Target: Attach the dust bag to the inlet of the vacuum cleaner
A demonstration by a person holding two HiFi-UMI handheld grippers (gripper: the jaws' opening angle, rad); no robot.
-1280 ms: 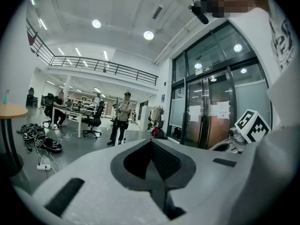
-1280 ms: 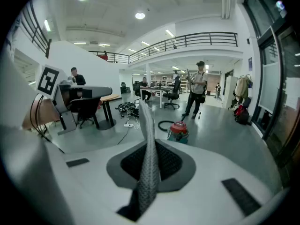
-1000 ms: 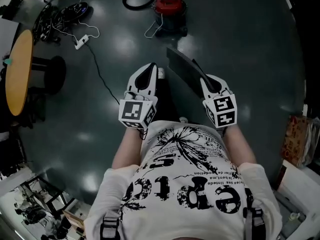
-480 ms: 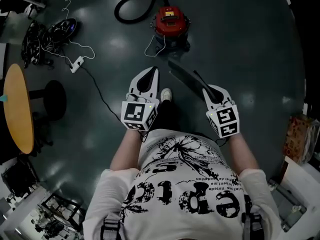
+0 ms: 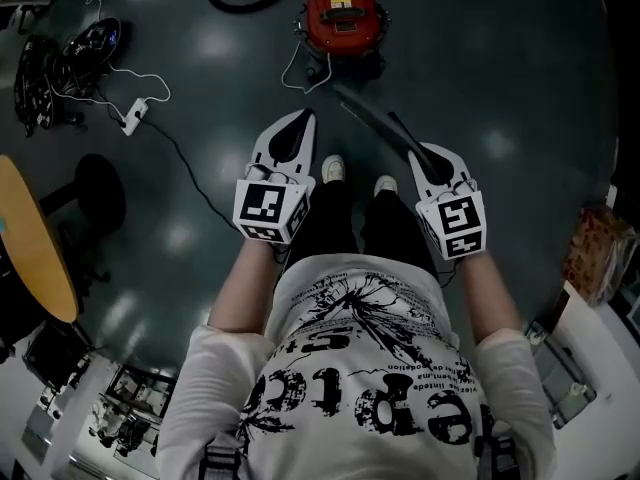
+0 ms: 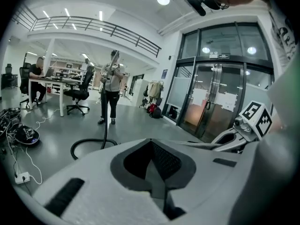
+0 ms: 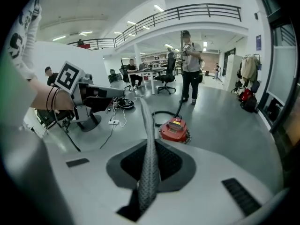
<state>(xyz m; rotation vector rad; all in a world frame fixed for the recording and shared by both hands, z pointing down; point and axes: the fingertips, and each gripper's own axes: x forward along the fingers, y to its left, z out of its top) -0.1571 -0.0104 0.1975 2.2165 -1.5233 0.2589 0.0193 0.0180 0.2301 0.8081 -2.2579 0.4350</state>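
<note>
Two grippers, carrying step: the right gripper pinches the dust bag in its fingers; the left gripper has its fingers closed, empty. Next, the bag likely must reach the far vacuum cleaner.

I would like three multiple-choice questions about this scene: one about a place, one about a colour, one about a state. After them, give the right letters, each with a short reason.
1. Where does the vacuum cleaner stand?
A. on the floor
B. on the round table
C. on an office chair

2. What colour is the vacuum cleaner's body?
A. blue
B. red
C. yellow

3. What is the state of the right gripper?
A. open and empty
B. shut on a white cable
C. shut on the dust bag

Answers:
1. A, the head view shows it standing directly on the dark floor.
2. B, it looks red in both the head view and the right gripper view.
3. C, the right gripper view shows the bag's thin edge running out from between the closed jaws.
</note>
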